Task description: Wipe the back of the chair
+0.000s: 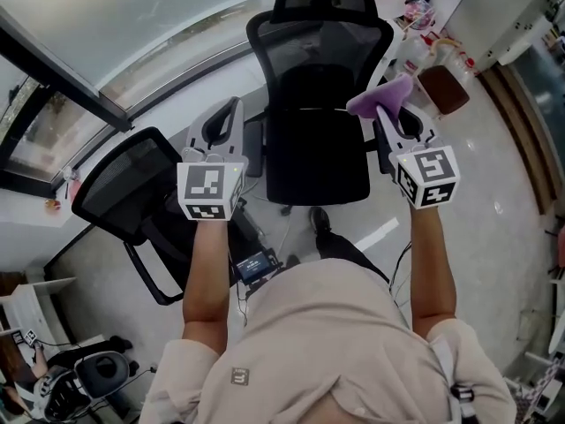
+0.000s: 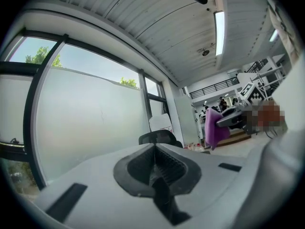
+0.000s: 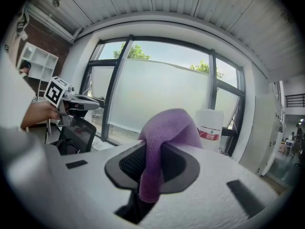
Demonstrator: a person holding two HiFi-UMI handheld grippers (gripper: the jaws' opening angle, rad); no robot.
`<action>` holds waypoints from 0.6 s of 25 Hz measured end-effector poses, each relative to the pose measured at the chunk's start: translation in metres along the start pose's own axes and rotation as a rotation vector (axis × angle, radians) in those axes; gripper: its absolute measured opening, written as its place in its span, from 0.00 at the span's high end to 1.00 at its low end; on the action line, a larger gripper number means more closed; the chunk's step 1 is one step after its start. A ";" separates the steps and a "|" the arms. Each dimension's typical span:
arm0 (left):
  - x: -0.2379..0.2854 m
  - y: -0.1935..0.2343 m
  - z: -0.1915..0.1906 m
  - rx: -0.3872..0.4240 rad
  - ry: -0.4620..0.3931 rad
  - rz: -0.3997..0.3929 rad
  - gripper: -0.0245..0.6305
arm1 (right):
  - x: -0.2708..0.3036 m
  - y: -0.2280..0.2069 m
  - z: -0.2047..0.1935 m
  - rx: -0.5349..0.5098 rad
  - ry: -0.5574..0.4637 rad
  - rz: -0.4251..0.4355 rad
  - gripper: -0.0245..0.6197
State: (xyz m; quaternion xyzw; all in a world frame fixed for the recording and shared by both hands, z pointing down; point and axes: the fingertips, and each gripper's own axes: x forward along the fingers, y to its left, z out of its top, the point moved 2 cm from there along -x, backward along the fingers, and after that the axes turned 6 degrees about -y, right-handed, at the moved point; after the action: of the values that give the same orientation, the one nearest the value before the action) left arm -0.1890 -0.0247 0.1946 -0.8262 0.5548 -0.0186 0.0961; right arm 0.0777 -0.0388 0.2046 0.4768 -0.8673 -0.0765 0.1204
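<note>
In right claw [image 3: 150, 166]: fuzzy purple cloth [image 3: 169, 125]; mesh chair [image 1: 318, 69] ahead.

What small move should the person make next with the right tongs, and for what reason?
Probably move the right tongs forward and leftward until the purple cloth lies on the mesh backrest. The cloth is clamped in them, but it seems to hang beside the chair without touching it. The left tongs are shut and empty.

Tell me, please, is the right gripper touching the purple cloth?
Touching: the right gripper view shows the cloth pinched in the shut right gripper, draping over its top.
</note>
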 end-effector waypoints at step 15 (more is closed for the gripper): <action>0.085 0.034 -0.043 -0.010 0.070 0.067 0.95 | 0.135 -0.043 -0.024 0.001 -0.001 0.080 0.88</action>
State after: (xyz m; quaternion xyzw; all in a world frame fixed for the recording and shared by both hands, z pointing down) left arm -0.1932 -0.1212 0.2239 -0.8064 0.5853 -0.0416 0.0731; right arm 0.0494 -0.1760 0.2353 0.4416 -0.8859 -0.0715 0.1227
